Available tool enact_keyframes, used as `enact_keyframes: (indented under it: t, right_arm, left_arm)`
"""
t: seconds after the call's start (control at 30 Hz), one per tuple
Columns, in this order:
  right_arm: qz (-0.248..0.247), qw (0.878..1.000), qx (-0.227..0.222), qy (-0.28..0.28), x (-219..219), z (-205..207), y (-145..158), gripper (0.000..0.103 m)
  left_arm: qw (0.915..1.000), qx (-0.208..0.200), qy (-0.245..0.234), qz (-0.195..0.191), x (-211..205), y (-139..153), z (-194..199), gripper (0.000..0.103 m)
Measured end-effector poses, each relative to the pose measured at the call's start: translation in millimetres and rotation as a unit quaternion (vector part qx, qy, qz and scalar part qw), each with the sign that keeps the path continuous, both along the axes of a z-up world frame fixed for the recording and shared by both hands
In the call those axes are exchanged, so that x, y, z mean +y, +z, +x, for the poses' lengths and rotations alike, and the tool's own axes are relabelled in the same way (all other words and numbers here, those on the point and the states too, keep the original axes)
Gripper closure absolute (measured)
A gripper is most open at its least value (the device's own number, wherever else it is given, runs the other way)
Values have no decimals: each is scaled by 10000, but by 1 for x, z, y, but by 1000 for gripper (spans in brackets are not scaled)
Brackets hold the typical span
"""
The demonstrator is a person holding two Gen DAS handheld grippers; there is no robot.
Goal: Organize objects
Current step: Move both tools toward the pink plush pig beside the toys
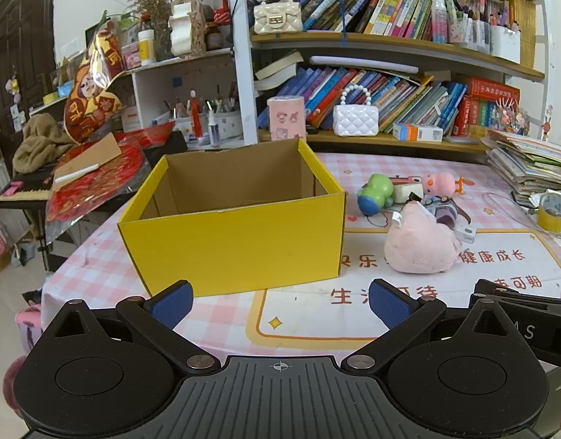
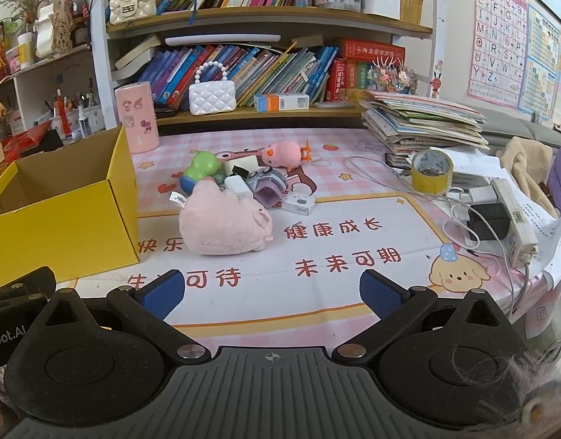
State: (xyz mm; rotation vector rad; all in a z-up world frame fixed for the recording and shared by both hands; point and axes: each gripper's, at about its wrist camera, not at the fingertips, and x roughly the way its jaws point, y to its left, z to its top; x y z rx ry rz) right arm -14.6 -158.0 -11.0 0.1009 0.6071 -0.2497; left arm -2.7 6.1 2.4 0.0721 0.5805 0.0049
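Crowded bookshelves (image 2: 266, 7) behind, a pink checked tablecloth (image 2: 353, 292) with printed characters below. On the left of the table, a yellow cardboard box (image 1: 236, 241), open-topped and showing nothing inside from the left wrist view. Just to its right, a heap of small toys: a pink plush pig (image 2: 222, 223) nearest, lying on its side, with a green and blue toy (image 2: 200, 170), a small pink chick-like figure (image 2: 284, 153), a purple toy camera (image 2: 267, 186) and a white charger block (image 2: 298, 203) bunched close behind it, some touching. Farther right, a roll of yellow tape (image 2: 432, 172), a power strip with cables (image 2: 514, 212) and a stack of booklets (image 2: 423, 120), well apart from the heap. Left gripper (image 1: 280, 301) hovering low before the box, jaws spread wide, nothing between the pads. Right gripper (image 2: 271, 292) likewise wide open and empty, aimed toward the plush pig. Apparently the very start of tidying: nothing yet in the box, no toy yet touched. Next move probably a reach forward and down with the right gripper onto the plush pig, closing across its soft body, then a carry left over the box rim. Soft bulk likely to squash, so a deep, centred bite called for.
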Motion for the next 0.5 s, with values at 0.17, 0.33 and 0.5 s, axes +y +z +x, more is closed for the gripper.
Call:
enact_keyframes:
  t: [0.17,0.33,0.5]
  right_arm:
    - [-16,10000,-15,37,4,0,1,0]
    - [-17,10000,-15,67,5,0,1,0]
    - [-15,10000,-15,66,5,0,1,0]
  left_arm:
    - [10000,-10,43,-14,2,-1,-1,0]
    - [10000,-3,68,-39,4,-2,-2,0]
    - [10000,-2,64,-41,4,-3,-2,0]
